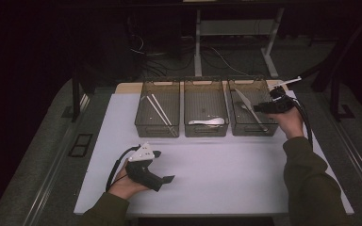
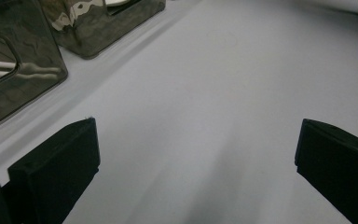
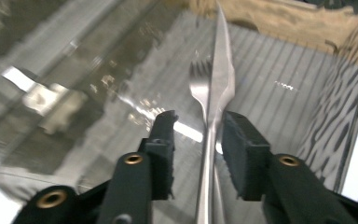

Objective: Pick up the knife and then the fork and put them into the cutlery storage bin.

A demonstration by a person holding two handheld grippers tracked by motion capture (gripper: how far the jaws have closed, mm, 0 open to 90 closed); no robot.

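My right gripper [image 1: 257,108] hangs over the right-hand dark bin [image 1: 252,133], jaws pointing down into it. In the right gripper view a steel knife [image 3: 223,74] and a fork [image 3: 199,84] lie on the bin's floor. The knife's handle runs up between the jaws of my right gripper [image 3: 196,122], close to the right one. A gap shows on the other side, so the pads are not pressing on it. Both the knife [image 1: 242,98] and the fork [image 1: 255,118] show from above too. My left gripper [image 1: 164,166] rests low over the white mat, jaws wide apart and empty.
Three dark see-through bins stand in a row at the mat's far edge. The left bin [image 1: 156,128] holds white chopsticks [image 1: 158,109]; the middle bin [image 1: 206,130] holds a white spoon [image 1: 208,122]. Bare white mat [image 2: 223,102] stretches ahead of the left jaws.
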